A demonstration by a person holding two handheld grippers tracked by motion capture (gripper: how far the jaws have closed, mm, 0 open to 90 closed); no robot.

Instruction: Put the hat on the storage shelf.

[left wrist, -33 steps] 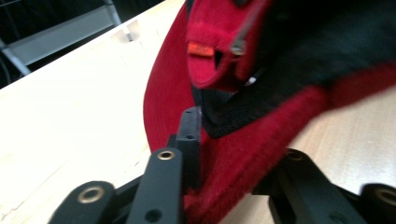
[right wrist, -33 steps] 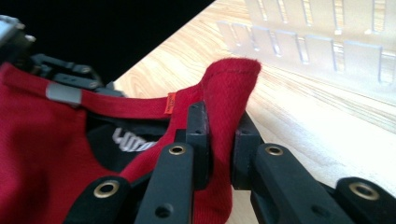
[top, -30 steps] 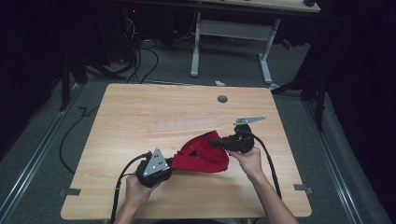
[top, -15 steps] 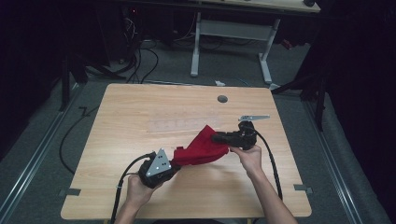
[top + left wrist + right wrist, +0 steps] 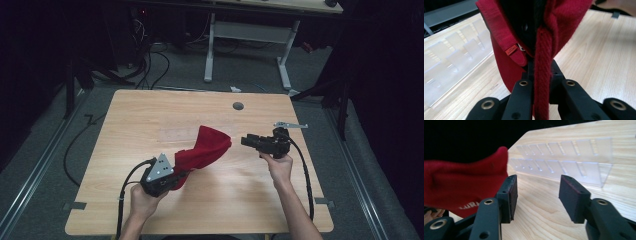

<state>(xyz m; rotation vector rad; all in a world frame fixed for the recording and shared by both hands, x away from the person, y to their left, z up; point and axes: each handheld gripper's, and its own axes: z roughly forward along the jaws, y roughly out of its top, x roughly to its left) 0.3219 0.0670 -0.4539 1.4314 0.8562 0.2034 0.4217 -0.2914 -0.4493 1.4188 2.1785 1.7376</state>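
Observation:
A red knitted garment (image 5: 205, 147) hangs above the wooden table (image 5: 150, 110), stretched up and to the right from my left gripper (image 5: 181, 176). In the left gripper view its thick folded edge (image 5: 541, 75) runs straight between the jaws, and the left gripper (image 5: 541, 82) is shut on it. My right gripper (image 5: 245, 141) is to the right of the garment's free end and apart from it. Its jaws have just been opening. In the right gripper view the pads (image 5: 574, 197) stand wide with nothing between them, and the garment (image 5: 461, 187) is off to the left of the right gripper (image 5: 537, 192).
A clear plastic slotted rack (image 5: 564, 162) lies on the table behind the garment, faint in the high view (image 5: 180, 134). A round cable hole (image 5: 238, 106) sits near the far edge. Another table frame (image 5: 250, 30) and floor cables (image 5: 150, 55) lie beyond.
The right gripper has let go of the garment and moved right, away from it. The garment, bunched between both grippers before, now stretches out from the left gripper alone.

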